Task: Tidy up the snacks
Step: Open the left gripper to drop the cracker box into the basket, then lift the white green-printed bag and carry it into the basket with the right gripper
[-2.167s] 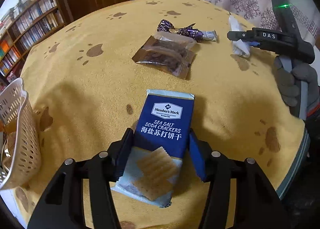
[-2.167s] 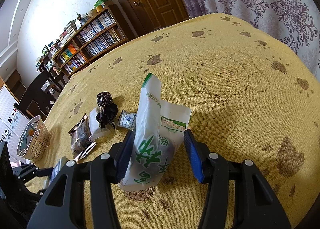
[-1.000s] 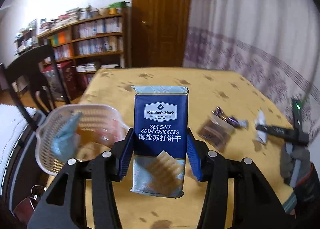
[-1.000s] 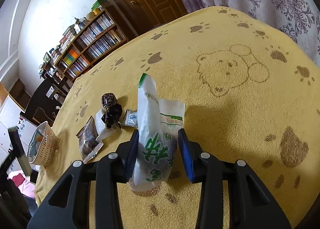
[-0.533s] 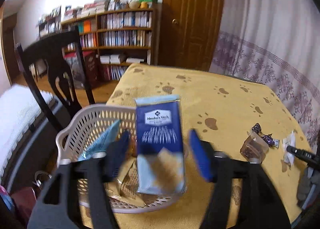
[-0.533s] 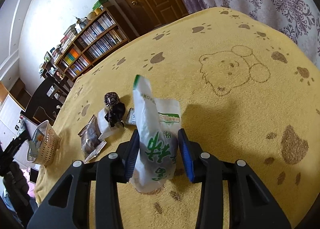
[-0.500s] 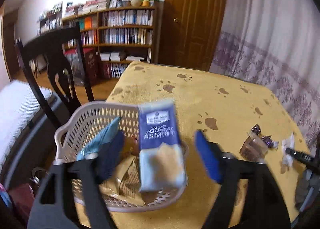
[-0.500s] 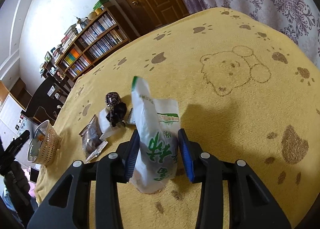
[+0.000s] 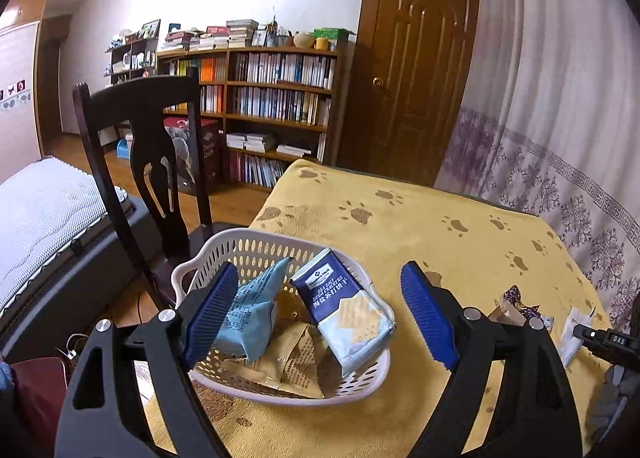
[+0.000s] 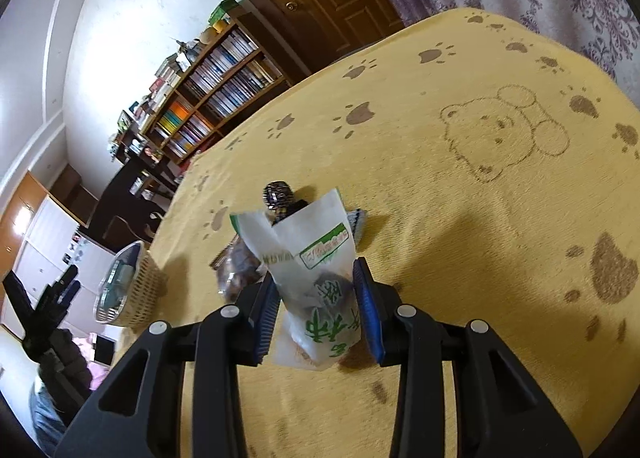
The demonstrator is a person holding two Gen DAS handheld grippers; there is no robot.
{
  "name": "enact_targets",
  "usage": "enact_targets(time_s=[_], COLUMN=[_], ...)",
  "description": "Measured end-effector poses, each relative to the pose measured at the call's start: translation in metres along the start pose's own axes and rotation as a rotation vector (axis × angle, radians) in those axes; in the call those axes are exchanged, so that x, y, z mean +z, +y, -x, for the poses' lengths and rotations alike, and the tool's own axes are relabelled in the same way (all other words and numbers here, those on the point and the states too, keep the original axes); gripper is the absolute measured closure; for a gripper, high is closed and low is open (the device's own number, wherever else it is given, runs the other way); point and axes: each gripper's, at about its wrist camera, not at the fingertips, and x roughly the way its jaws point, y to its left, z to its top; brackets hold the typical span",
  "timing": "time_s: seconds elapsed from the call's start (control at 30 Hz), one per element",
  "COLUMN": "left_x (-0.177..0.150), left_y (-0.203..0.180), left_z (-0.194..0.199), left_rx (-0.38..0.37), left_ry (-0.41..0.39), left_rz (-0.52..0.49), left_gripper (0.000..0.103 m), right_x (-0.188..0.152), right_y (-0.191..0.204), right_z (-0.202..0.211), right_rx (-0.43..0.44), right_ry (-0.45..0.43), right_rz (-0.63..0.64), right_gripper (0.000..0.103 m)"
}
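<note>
The blue soda cracker pack (image 9: 343, 306) lies in the white basket (image 9: 372, 380), leaning on its right rim beside a light blue packet (image 9: 252, 314) and tan packets (image 9: 296, 358). Above the basket my left gripper (image 9: 320, 314) hangs open and holds nothing. My right gripper (image 10: 320, 310) is shut on a white snack bag with green print (image 10: 320, 290), held just above the yellow cloth. Behind that bag lie a dark foil candy (image 10: 278, 194) and a clear packet of brown snacks (image 10: 236, 270). The basket (image 10: 124, 290) also shows far left in the right wrist view.
The table has a yellow paw-print cloth (image 9: 440, 242). A dark wooden chair (image 9: 140, 162) stands just behind the basket at the table's left edge. Loose candies (image 9: 516, 304) and the other gripper (image 9: 608, 342) sit at the right. A bookshelf and door are behind.
My left gripper opened and let the cracker pack fall into the basket, then drew back. My right gripper lifted the white bag a little and turned toward the basket side.
</note>
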Motion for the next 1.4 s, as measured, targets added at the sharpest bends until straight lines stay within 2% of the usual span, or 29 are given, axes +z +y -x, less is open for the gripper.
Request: enact_targets(time_s=[0.17,0.27,0.33,0.43,0.5,0.57,0.6,0.67,0.73,0.83,1.03,1.17,1.4], left_x=[-0.003,-0.005,-0.006,-0.009,-0.01,-0.01,-0.01,-0.009,-0.01,-0.012,-0.017,-0.019,-0.021], left_y=[-0.008,-0.013,-0.017,-0.022,-0.024,-0.025,-0.025,-0.023,-0.02,-0.012,0.007,0.023,0.064], left_z=[0.005,0.007,0.007,0.007,0.008,0.009,0.01,0.013,0.017,0.024,0.03,0.036,0.052], left_rx=[-0.015,-0.025,-0.034,-0.042,-0.048,-0.05,-0.051,-0.054,-0.058,-0.049,-0.047,-0.041,0.023], left_ry=[-0.003,-0.001,0.002,0.006,0.007,0.006,0.004,-0.005,-0.014,-0.029,-0.043,-0.063,-0.112], left_rz=[-0.023,-0.036,-0.048,-0.072,-0.082,-0.088,-0.09,-0.093,-0.096,-0.099,-0.074,-0.039,0.048], left_gripper=[0.018,0.018,0.017,0.016,0.016,0.016,0.016,0.016,0.016,0.016,0.016,0.016,0.015], right_x=[-0.001,-0.003,-0.005,-0.012,-0.015,-0.018,-0.019,-0.023,-0.027,-0.027,-0.019,-0.017,-0.021], right_y=[0.004,0.0,-0.002,-0.005,-0.001,0.007,0.009,0.017,0.025,0.034,0.071,0.115,0.212], right_z=[0.003,-0.003,-0.009,-0.023,-0.025,-0.027,-0.028,-0.029,-0.029,-0.023,-0.011,-0.014,-0.035], right_rx=[-0.031,-0.051,-0.076,-0.105,-0.122,-0.115,-0.116,-0.151,-0.164,-0.142,-0.035,0.022,0.158], right_ry=[-0.028,-0.022,-0.009,0.038,0.032,0.045,0.051,0.042,0.033,0.02,-0.001,0.017,0.077], right_rz=[0.029,0.02,0.018,0.011,0.039,0.074,0.086,0.135,0.173,0.175,0.18,0.243,0.367], right_gripper=[0.067,0.063,0.056,0.056,0.055,0.056,0.06,0.066,0.067,0.067,0.067,0.067,0.067])
